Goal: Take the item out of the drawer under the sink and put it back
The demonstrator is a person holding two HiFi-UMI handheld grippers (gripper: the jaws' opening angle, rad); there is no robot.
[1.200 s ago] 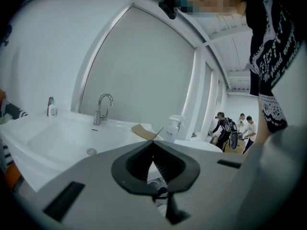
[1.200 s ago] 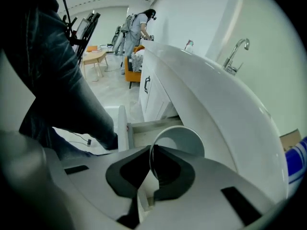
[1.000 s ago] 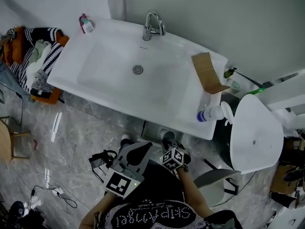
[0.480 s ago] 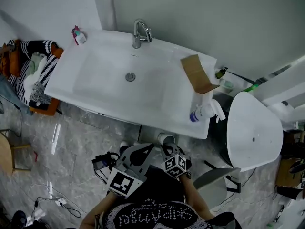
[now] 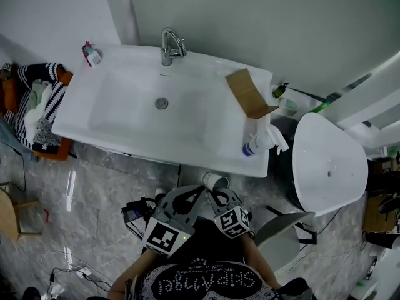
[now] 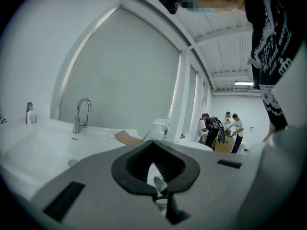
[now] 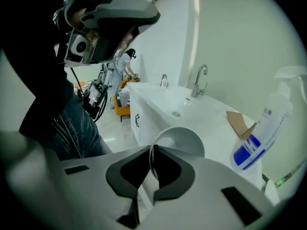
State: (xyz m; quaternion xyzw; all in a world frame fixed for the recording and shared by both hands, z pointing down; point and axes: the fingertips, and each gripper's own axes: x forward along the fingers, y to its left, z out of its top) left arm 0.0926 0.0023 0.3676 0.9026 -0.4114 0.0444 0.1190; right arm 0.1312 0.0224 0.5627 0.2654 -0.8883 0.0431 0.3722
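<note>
Take-out step looks done: right tool (image 7: 152, 166) pinches white cup (image 7: 181, 140) rim, left tool (image 6: 159, 188) closed, empty; next, lower it into drawer.

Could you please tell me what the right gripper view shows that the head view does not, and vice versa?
Only the right gripper view: the cabinet front under the sink, a bystander, and the right gripper clamped on the rim of the cup. Only the head view: the left gripper and both marker cubes. Both: the cup, faucet, cardboard and spray bottle.
</note>
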